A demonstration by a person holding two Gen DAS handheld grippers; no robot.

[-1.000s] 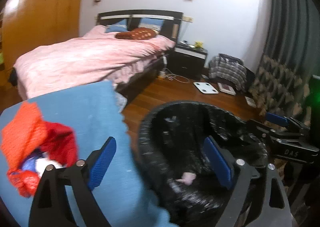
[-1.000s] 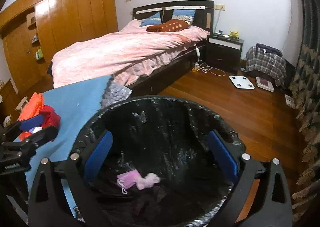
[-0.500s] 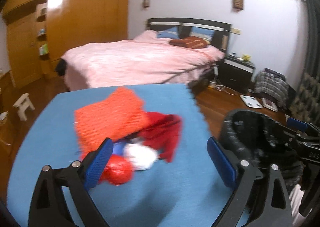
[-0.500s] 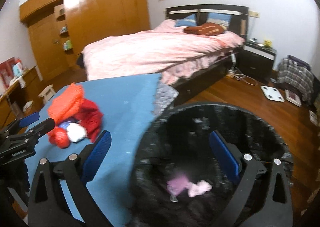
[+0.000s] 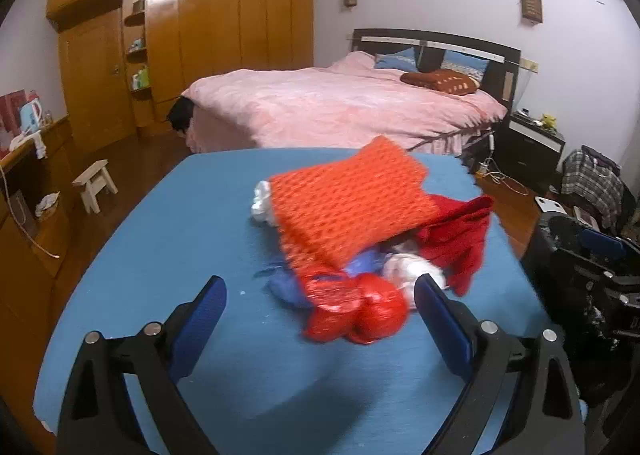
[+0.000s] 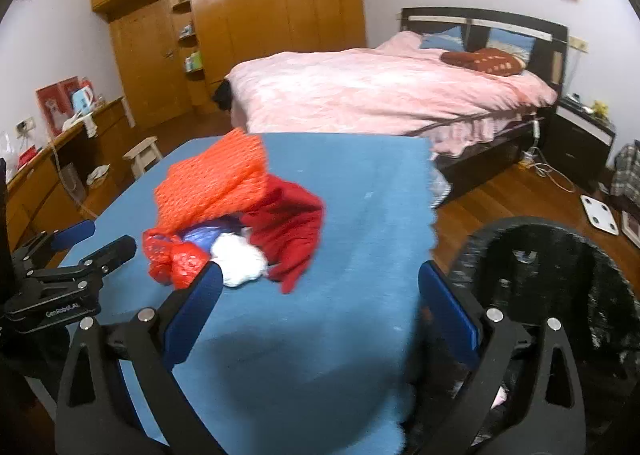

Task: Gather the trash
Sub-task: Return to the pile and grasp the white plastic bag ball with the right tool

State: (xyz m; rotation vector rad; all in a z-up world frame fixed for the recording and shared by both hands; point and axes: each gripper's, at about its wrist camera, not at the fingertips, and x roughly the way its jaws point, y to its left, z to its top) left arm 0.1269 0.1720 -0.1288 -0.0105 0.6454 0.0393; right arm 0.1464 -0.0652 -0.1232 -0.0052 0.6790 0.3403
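Note:
A pile of trash lies on the blue table (image 5: 168,255): an orange mesh sheet (image 5: 348,203), a dark red cloth (image 5: 456,239), a red plastic bag (image 5: 360,315), a white wad (image 5: 412,271) and a blue scrap (image 5: 360,267). My left gripper (image 5: 320,303) is open and empty, just short of the red bag. My right gripper (image 6: 318,295) is open and empty over the table's right part, beside the pile (image 6: 240,215). The black-lined bin (image 6: 552,279) stands right of the table and also shows in the left wrist view (image 5: 568,255).
A pink bed (image 5: 352,107) stands behind the table. A wooden wardrobe (image 5: 200,35), a sideboard (image 5: 28,191) and a small stool (image 5: 94,183) are at the left. A nightstand (image 5: 528,143), a scale (image 6: 600,215) and cables lie on the wood floor at the right.
Both grippers have swung left from over the bin to the table. The trash pile now lies in front of the left gripper; the bin has moved to the right edge of both views.

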